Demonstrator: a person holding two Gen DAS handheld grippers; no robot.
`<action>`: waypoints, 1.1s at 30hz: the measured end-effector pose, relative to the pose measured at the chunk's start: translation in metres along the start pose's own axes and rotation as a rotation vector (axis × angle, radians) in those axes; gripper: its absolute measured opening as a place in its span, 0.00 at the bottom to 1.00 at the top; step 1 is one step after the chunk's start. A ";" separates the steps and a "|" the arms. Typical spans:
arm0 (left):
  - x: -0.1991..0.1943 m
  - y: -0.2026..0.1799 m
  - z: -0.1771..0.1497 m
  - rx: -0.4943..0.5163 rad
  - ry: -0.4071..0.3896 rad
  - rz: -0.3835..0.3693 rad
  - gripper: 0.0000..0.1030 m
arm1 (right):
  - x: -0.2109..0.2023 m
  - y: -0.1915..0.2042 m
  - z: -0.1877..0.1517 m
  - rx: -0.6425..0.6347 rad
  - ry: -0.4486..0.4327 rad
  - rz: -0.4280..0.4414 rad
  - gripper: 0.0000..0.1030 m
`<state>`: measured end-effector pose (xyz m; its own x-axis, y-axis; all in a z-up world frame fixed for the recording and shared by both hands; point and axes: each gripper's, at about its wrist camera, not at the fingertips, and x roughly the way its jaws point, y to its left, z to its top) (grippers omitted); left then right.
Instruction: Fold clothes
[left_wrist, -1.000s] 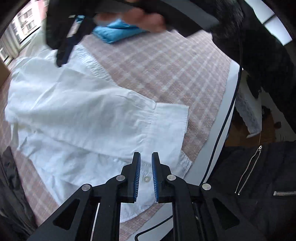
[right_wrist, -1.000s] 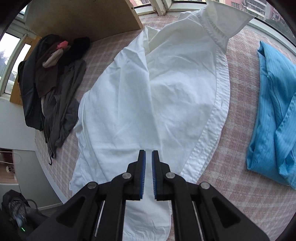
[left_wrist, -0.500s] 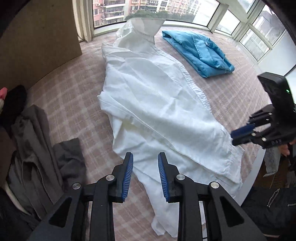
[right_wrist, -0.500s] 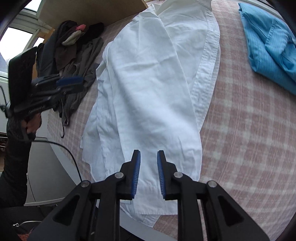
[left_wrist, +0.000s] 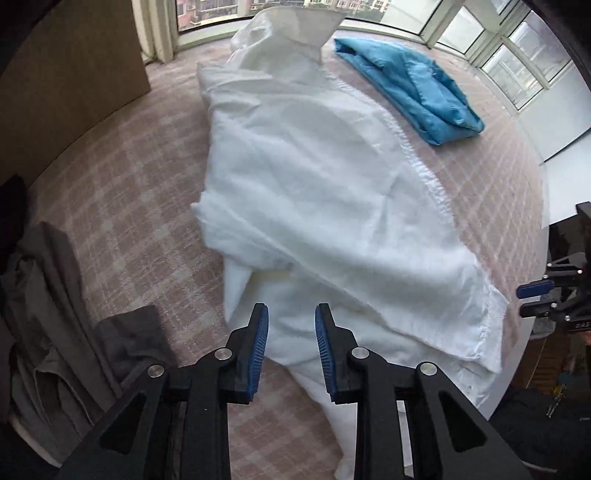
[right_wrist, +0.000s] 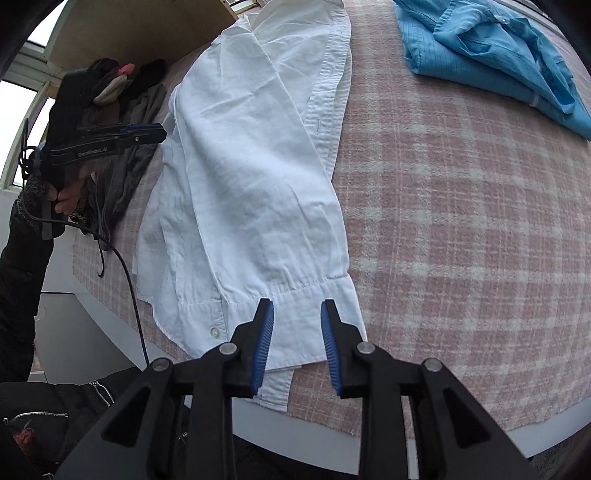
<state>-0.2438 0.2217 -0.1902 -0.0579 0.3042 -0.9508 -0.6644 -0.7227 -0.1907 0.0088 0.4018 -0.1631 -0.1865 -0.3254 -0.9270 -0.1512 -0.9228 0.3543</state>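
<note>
Both the left gripper (left_wrist: 290, 338) and right gripper (right_wrist: 297, 332) gape, holding nothing. The white shirt (right_wrist: 251, 177) overhangs the table's near edge (right_wrist: 461, 428). A pinch catching one layer would likely undo the fold.

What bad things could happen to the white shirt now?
1. The white shirt's cuff and hem lie at the table edge, so a tug could pull them over the side.
2. The right gripper is open over the layered cuff and might pinch only one layer.
3. The left gripper hovers near the gray clothes and could snag them.

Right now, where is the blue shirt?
In both views the blue shirt lies on the checked cloth, far from you, just right of the white shirt.
</note>
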 end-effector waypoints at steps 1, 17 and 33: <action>0.002 -0.003 0.003 -0.001 0.002 0.001 0.29 | -0.001 0.000 -0.004 0.005 -0.003 0.000 0.26; 0.032 -0.005 0.029 -0.056 0.037 0.030 0.30 | 0.038 0.075 -0.053 -0.119 -0.035 -0.142 0.31; 0.028 -0.001 0.029 -0.040 -0.015 -0.001 0.01 | 0.042 0.078 -0.033 -0.083 0.003 -0.210 0.04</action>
<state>-0.2663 0.2488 -0.2099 -0.0691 0.3138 -0.9470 -0.6342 -0.7465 -0.2011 0.0211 0.3094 -0.1781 -0.1561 -0.1248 -0.9798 -0.1056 -0.9842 0.1422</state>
